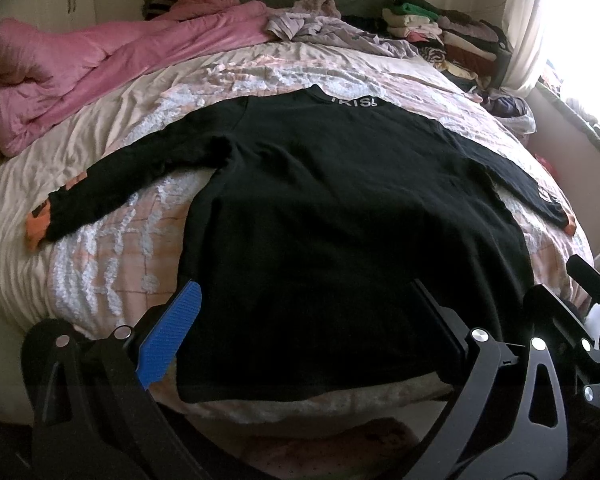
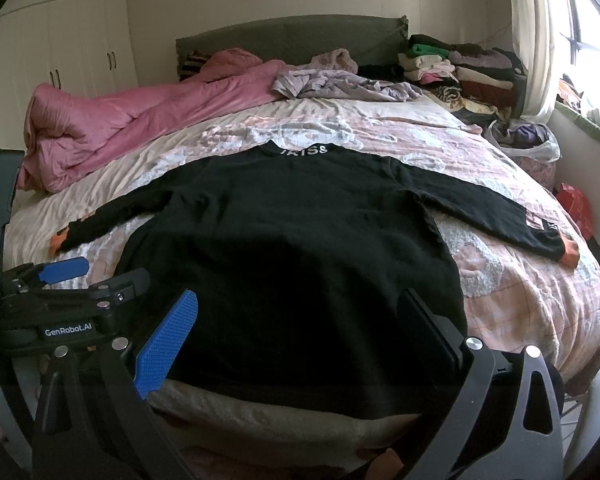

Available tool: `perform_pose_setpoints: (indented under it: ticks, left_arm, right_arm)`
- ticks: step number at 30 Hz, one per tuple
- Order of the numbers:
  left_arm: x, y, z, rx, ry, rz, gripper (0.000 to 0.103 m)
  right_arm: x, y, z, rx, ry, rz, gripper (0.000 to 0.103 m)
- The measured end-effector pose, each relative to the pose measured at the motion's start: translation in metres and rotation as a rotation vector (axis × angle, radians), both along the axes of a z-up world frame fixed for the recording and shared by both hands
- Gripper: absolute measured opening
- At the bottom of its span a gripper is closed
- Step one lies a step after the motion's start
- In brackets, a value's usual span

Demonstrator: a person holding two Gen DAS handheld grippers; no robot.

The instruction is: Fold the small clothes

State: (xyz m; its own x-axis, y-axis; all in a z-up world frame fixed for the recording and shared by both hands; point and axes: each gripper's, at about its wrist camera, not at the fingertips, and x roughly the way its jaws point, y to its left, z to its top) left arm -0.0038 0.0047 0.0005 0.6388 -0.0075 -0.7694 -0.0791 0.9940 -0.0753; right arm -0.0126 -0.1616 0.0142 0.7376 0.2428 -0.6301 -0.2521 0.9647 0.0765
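- A bedroom: a bed (image 2: 512,280) under a pink-and-white patterned cover fills both views, with a rumpled pink duvet (image 2: 112,128) far beyond the fingers to their left and a stack of folded clothes (image 2: 460,72) far ahead to the right, by the window.
- The black long-sleeved top (image 1: 320,220) lies flat with its collar pointing away. Both sleeves are spread outward and the orange cuffs lie well clear of the fingers on either side.
- The left gripper (image 1: 300,340) hangs over the near hem, fingers spread wide and holding nothing. The hem's left corner lies just inside the blue pad (image 1: 172,336).
- The right gripper (image 2: 300,332) is likewise wide apart and empty, with the hem running between its fingers and the right edge of the top just beyond the dark finger.
- Judgement: the garment looks laid out and smoothed, with no fold begun.
- The next move probably calls for pinching a hem corner or a sleeve, taking the fabric alone and not the cover beneath, then carrying it across the body.
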Motion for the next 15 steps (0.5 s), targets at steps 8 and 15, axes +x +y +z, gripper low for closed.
perform_pose_setpoints:
  ticks: [8, 15]
  left_arm:
    - [-0.0002, -0.0001, 0.0003, 0.003, -0.001, 0.002, 0.095]
    - [0.0008, -0.0010, 0.0030, 0.001, -0.004, 0.001, 0.095]
  right_arm:
    - [-0.0003, -0.0006, -0.0008, -0.001, -0.002, 0.001, 0.099]
    - [-0.0005, -0.0024, 0.0005, 0.000, -0.006, -0.005, 0.099]
